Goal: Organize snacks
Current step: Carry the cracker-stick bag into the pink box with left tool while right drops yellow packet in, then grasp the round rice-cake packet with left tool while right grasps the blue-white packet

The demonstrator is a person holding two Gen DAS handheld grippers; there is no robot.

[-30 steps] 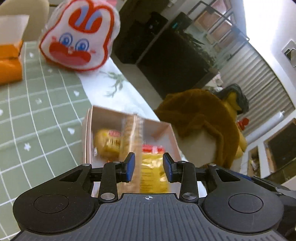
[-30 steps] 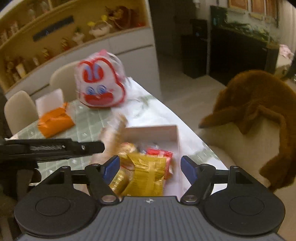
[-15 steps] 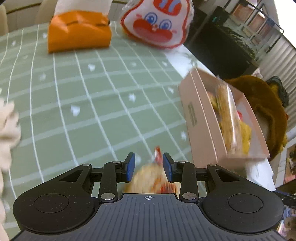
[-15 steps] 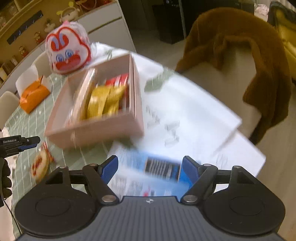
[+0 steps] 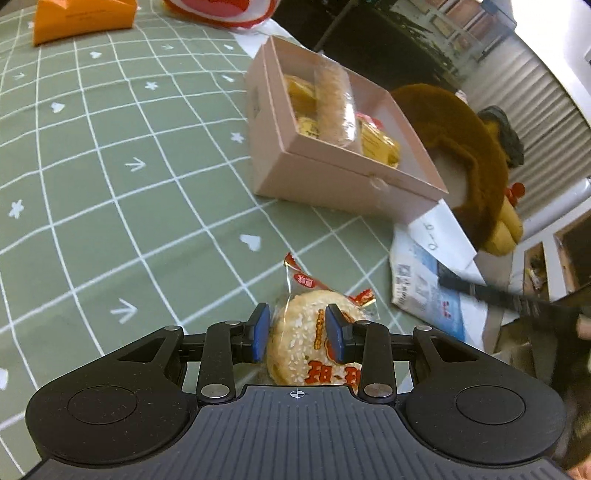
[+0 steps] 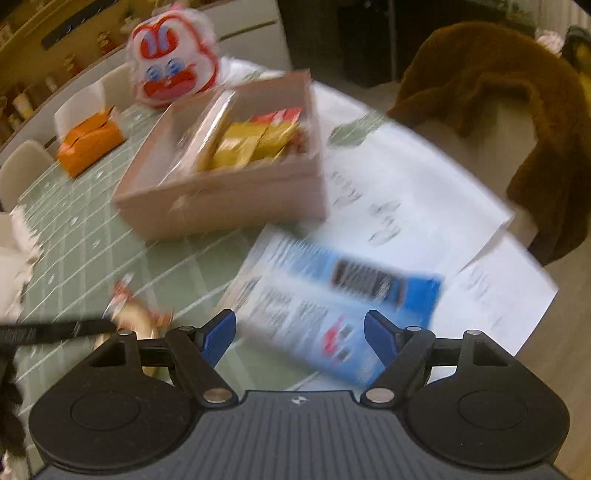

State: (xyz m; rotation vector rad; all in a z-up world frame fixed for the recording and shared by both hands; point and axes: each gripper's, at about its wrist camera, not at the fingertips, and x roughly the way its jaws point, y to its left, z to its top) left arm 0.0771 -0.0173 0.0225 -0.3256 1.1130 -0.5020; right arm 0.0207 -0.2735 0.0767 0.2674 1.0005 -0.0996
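Left wrist view: a round, clear-wrapped sesame rice cracker (image 5: 306, 336) is being straddled, untouched, by the left gripper's (image 5: 297, 334) parted blue pads

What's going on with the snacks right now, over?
Left gripper open over the rice cracker, not gripping. Right gripper open above a blue leaflet. Pink box part-filled. Nothing blocking.

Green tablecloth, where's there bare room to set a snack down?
Free: the green tablecloth between the orange box and pink snack box. Crowded: the near corner, with rice cracker, blue leaflet and white papers.
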